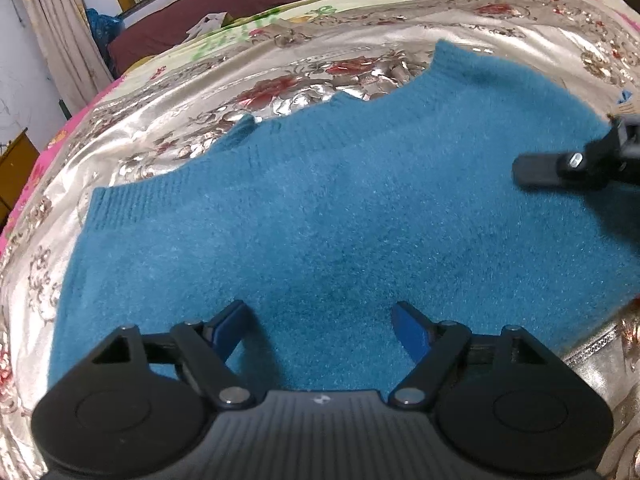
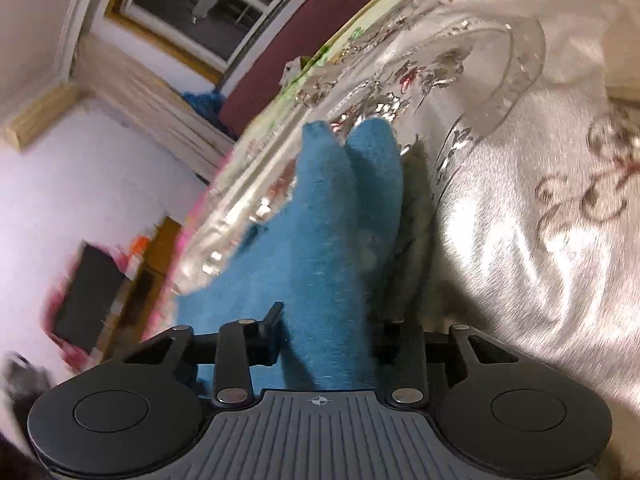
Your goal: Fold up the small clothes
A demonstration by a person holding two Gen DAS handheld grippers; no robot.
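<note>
Left tool point(image 1: 320, 322) wide open over teal sweater point(image 1: 320, 208), right tool point(image 2: 326, 330) pinching its fabric

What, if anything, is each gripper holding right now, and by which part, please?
The right gripper pinches a raised fold of the teal knit garment; the left gripper is open, holding nothing.

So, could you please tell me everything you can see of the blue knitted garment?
The blue knitted garment is teal and fuzzy, woolly by its look, with ribbed bands along its far edges and a scooped opening. It lies mostly flat on the shiny floral bedcover. The left gripper hovers open over its near part. At its right end the right gripper has a raised fold of it between its fingers, apparently pinched; the right wrist view is blurred.
</note>
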